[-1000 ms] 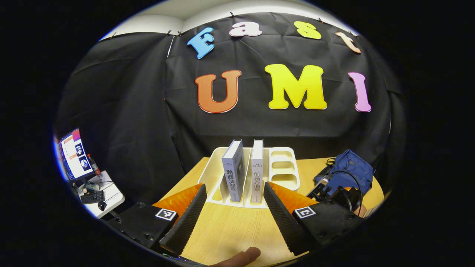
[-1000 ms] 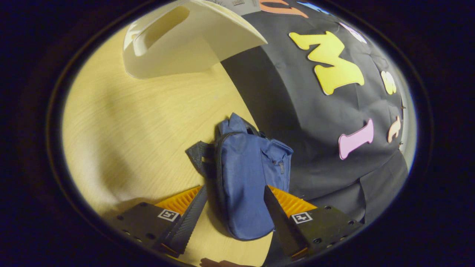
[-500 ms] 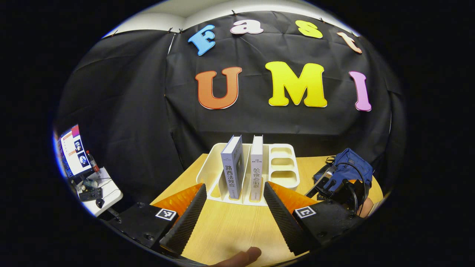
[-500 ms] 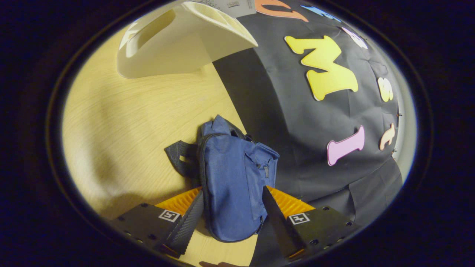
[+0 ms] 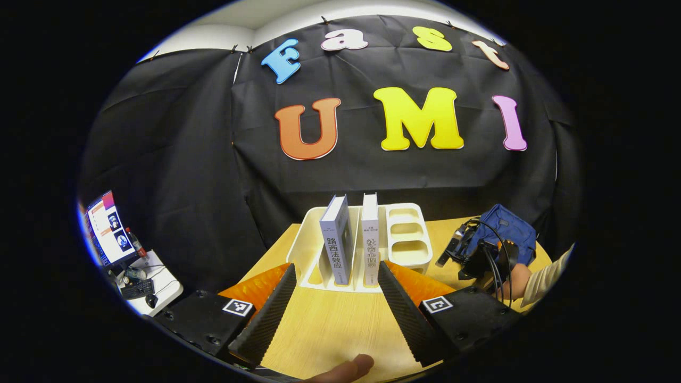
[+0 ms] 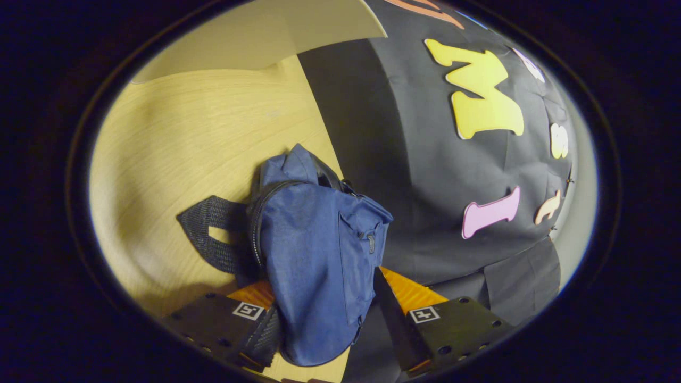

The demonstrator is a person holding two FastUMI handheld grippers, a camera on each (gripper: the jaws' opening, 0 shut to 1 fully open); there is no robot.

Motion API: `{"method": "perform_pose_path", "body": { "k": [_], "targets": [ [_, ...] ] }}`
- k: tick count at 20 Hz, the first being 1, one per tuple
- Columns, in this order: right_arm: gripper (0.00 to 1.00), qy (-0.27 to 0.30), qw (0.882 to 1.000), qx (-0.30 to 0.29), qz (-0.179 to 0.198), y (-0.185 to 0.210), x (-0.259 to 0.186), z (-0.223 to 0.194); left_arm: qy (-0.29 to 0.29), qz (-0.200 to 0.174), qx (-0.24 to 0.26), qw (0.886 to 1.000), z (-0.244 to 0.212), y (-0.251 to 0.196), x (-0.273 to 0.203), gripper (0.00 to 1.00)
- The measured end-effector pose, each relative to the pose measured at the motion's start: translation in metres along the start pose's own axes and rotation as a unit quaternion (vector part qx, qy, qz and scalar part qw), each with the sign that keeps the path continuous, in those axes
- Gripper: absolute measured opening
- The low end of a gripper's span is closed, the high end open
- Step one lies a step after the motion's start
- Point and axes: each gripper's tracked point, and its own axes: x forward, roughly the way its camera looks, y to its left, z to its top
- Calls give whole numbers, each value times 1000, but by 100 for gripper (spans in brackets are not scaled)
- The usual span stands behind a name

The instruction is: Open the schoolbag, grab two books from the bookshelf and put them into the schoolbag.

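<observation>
Two books stand upright in a white bookshelf (image 5: 407, 236): a grey-blue book (image 5: 335, 247) and a white book (image 5: 371, 242). My left gripper (image 5: 334, 268) is open just in front of them, above the wooden table (image 5: 330, 324). The blue schoolbag (image 5: 508, 231) sits at the table's far right, with my right gripper (image 5: 476, 258) and a hand right beside it. In the right gripper view the schoolbag (image 6: 314, 255) is zipped, with a black strap (image 6: 213, 239) to its left. My right gripper (image 6: 327, 292) is open around the bag's lower end, which covers the left fingertip.
A side table (image 5: 154, 284) with a monitor (image 5: 106, 229), a keyboard and a bottle stands off to the left. The bag leans close to the black cloth wall (image 6: 425, 175). The bookshelf's edge (image 6: 255, 37) shows at the top of the right gripper view. A fingertip (image 5: 346, 367) shows at the bottom.
My right gripper has moved in on the schoolbag, which now reaches deeper between its fingers. The left gripper has barely shifted and stays open before the books.
</observation>
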Motion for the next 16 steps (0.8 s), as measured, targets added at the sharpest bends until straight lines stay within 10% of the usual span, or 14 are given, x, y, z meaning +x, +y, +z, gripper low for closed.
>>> {"method": "perform_pose_path", "body": {
  "k": [3, 10, 16],
  "targets": [
    [81, -2, 1000, 0, -14, 5, 7, 6, 14, 11, -1, 1000, -8, 4, -1, 99],
    [25, 5, 998, 42, 36, 2, -13, 2, -16, -10, 5, 1000, 12, -20, 11, 99],
    [5, 6, 988, 87, 127, -11, -19, -5, -31, -34, -5, 999, 17, -34, 18, 99]
  ]
}}
